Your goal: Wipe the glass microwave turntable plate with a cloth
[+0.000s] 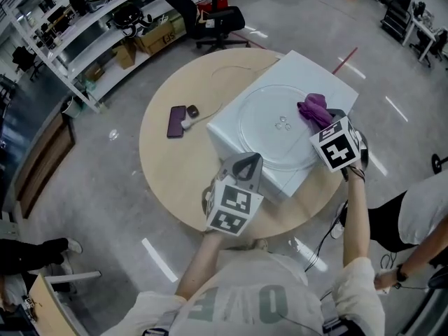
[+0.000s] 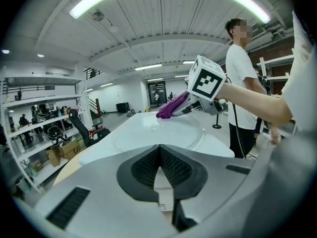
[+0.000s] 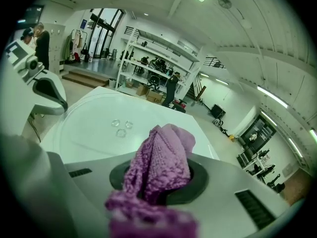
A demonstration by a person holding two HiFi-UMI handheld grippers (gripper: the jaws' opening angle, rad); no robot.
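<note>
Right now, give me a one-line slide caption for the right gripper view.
Right gripper with jaws shut on a purple cloth, the glass plate just beyond.

Workshop or lab: storage shelving [image 1: 84,26] with gear, concrete floor [image 1: 105,208], office chair [image 1: 220,23].

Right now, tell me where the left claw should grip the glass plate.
Probably the near-left rim of the glass plate, coming in low from the left claw's side. It lies flat on the white box, so only its thin edge can be pinched; the cloth occupies the right.
</note>
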